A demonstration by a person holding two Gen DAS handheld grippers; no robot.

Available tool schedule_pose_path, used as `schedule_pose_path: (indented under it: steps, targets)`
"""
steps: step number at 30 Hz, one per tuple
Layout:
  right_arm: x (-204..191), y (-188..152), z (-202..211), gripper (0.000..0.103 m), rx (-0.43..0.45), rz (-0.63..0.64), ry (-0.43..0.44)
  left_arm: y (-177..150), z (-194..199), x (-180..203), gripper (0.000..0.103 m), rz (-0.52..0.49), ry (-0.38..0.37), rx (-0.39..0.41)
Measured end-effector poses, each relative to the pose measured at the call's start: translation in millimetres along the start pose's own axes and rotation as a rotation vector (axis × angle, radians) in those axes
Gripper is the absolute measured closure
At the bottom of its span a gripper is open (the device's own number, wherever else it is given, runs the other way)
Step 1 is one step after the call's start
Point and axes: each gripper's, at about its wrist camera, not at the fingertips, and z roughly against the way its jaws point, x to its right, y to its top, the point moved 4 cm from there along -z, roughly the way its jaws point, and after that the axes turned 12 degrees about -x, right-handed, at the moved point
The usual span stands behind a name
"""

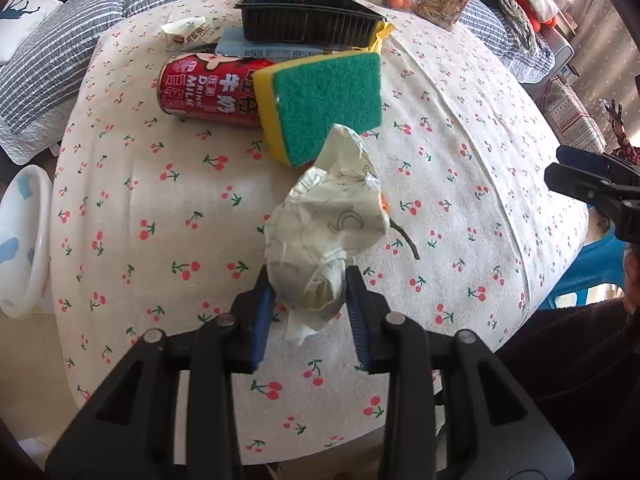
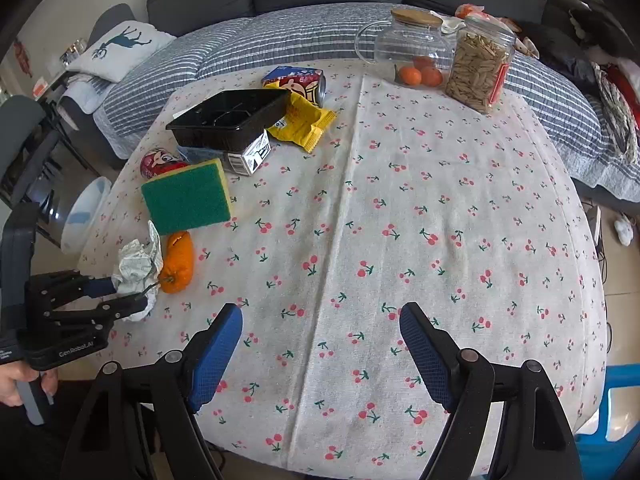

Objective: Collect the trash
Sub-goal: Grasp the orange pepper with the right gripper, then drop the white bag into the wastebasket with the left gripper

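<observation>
My left gripper (image 1: pixel 310 292) is shut on a crumpled white paper wrapper (image 1: pixel 332 216) near the table's front left edge; both blue pads press its lower end. The right wrist view shows the same gripper (image 2: pixel 130 294) and paper (image 2: pixel 136 264) beside an orange peel (image 2: pixel 178 260). Behind lie a green-and-yellow sponge (image 1: pixel 320 104), a red milk can (image 1: pixel 200 88), a black plastic tray (image 1: pixel 312 20), a yellow snack wrapper (image 2: pixel 300 124) and a second can (image 2: pixel 304 84). My right gripper (image 2: pixel 320 312) stands open over bare cherry-print tablecloth (image 2: pixel 400 200), nothing between its fingers.
A white basin (image 1: pixel 20 240) sits below the table's left edge. A glass pot with oranges (image 2: pixel 412 52) and a jar of seeds (image 2: pixel 480 68) stand at the back right. A striped sofa cover (image 2: pixel 280 40) lies behind, a blue stool (image 2: pixel 616 400) at the right.
</observation>
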Motion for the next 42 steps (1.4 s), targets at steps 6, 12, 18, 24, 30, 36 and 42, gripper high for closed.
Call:
schedule_pose_path:
  steps: [6, 12, 18, 24, 30, 36, 42]
  targets:
    - [-24, 8, -9, 0.021, -0.017, 0.031, 0.019, -16, 28, -23, 0.072, 0.037, -0.007, 0.064]
    - [-65, 18, -23, 0.021, -0.041, 0.093, 0.04, -32, 42, -63, 0.072, 0.121, 0.042, 0.101]
    - [-97, 31, -43, 0.021, -0.074, 0.116, 0.079, -46, 49, -87, 0.072, 0.175, 0.052, 0.111]
    - [-115, 42, -70, 0.036, -0.139, 0.109, 0.113, -52, 57, -101, 0.072, 0.195, 0.047, 0.126]
    - [-124, 46, -90, 0.054, -0.174, 0.111, 0.119, -55, 60, -108, 0.072, 0.212, 0.041, 0.133]
    - [-133, 46, -96, 0.073, -0.186, 0.142, 0.116, -57, 62, -115, 0.072, 0.23, 0.041, 0.137]
    - [-138, 41, -84, 0.077, -0.169, 0.169, 0.122, -61, 68, -121, 0.072, 0.248, 0.044, 0.153]
